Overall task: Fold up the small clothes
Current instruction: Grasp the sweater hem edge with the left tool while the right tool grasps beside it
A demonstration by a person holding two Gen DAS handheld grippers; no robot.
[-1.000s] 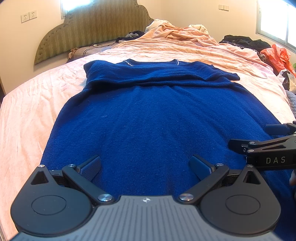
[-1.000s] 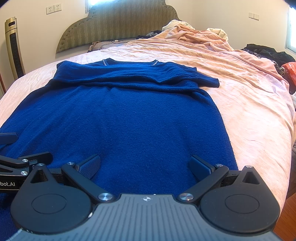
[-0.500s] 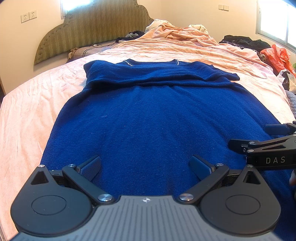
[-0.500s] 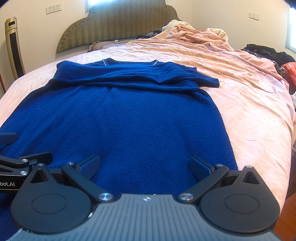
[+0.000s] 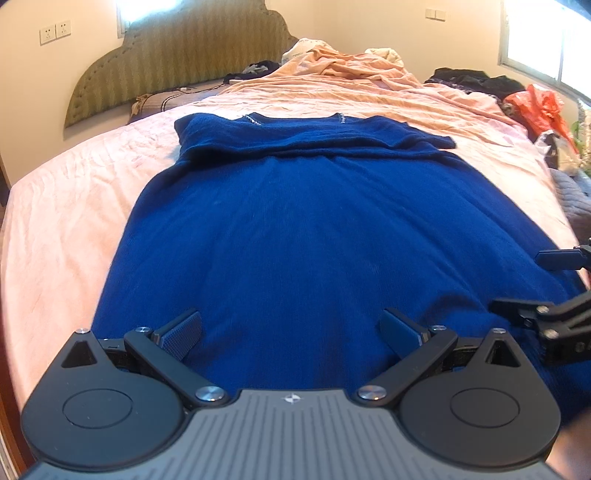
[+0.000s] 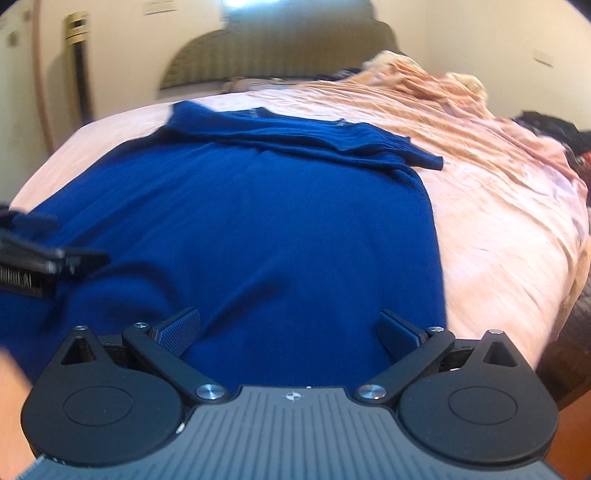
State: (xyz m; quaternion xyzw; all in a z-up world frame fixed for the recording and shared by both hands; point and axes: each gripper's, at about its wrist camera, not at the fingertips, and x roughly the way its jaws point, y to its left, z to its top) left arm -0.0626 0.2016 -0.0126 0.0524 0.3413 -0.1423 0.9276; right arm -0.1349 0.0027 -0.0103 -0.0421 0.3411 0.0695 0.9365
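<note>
Cream walls (image 5: pixel 369 22), green padded headboard (image 5: pixel 177 55) (scalloped), pink-sheeted bed (image 5: pixel 59 206), bright window (image 5: pixel 535 44)

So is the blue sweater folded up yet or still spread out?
Mostly spread: the blue sweater lies flat on the bed; only its sleeves are folded across the chest.

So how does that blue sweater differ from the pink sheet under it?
The blue sweater is dark, knitted and spread fairly smooth; the pink sheet is pale and wrinkled all over. The sweater covers only the middle of the bed, while the sheet reaches its edges. The sweater's sleeves are folded across its chest. Both lie flat on the bed.
</note>
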